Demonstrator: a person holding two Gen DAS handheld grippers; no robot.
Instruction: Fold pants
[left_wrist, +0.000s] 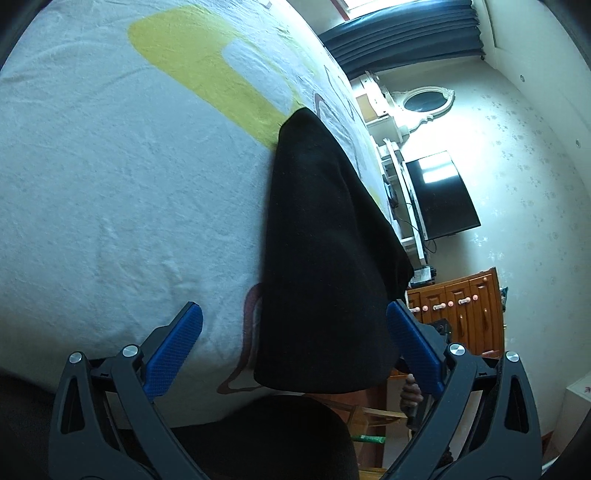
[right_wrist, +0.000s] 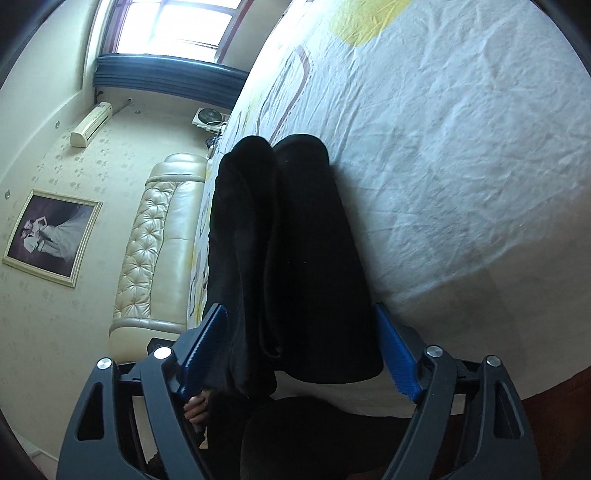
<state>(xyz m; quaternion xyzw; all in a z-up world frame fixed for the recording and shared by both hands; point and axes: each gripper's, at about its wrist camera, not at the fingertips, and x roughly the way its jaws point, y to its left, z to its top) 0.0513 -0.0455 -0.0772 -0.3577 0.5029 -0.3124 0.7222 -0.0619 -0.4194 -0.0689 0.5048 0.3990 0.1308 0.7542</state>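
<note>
The black pants (left_wrist: 325, 266) lie folded lengthwise in a long strip on the white bed sheet (left_wrist: 110, 184). In the right wrist view the pants (right_wrist: 295, 258) show as two stacked layers stretching away from me. My left gripper (left_wrist: 295, 325) is open, its blue pads (left_wrist: 173, 350) standing wide on either side of the near end of the pants. My right gripper (right_wrist: 299, 321) is open too, its jaws wide either side of the near end of the pants. Neither gripper holds cloth.
The sheet has a yellow patch (left_wrist: 207, 66) and brown line prints. Beyond the bed's edge stand a TV (left_wrist: 439, 195), a wooden cabinet (left_wrist: 461, 314), a tufted headboard (right_wrist: 162, 236) and a framed photo (right_wrist: 48, 236).
</note>
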